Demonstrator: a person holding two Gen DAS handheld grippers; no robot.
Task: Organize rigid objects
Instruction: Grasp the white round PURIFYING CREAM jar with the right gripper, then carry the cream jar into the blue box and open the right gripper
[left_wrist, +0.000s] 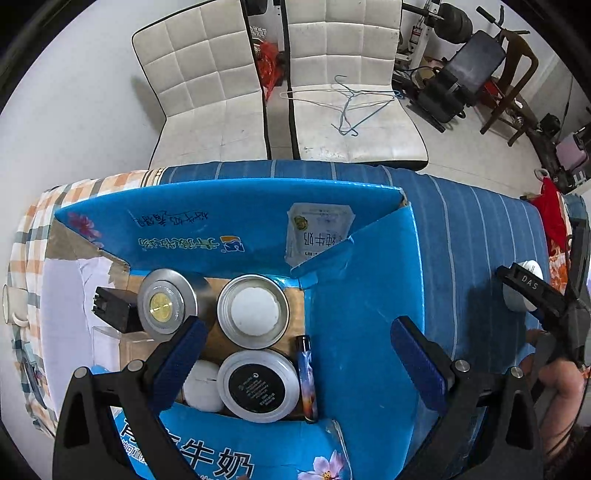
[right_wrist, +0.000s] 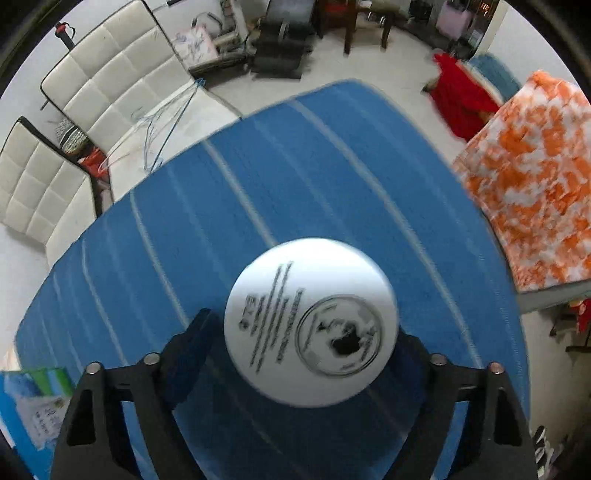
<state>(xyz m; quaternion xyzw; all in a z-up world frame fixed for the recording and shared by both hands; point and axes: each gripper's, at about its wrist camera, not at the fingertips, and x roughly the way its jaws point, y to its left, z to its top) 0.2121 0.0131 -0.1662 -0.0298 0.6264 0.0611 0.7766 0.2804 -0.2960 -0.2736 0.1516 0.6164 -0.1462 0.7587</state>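
Most of the sorting looks done, judging by how full the blue milk carton box (left_wrist: 236, 229) on the striped blue surface (left_wrist: 480, 236) already is. Going left to right inside it: a black block (left_wrist: 110, 308) at the left wall, a silver lid with a gold centre (left_wrist: 166, 304), a small white round piece (left_wrist: 201, 386) below it, a metal tin with a white disc (left_wrist: 253, 311), a white jar with a black label (left_wrist: 258, 386), and a slim patterned tube (left_wrist: 308, 380) against the right wall. The left hand-held gripper (left_wrist: 303, 363) hovers over the box with its jaws spread wide, holding nothing. Further right, the right hand-held gripper (right_wrist: 306, 354) is clamped on a white round container (right_wrist: 312, 321), lifted above the blue cloth and well apart from the box. That container appears to be what remains: it has yet to be carried to the box and set in beside the others.
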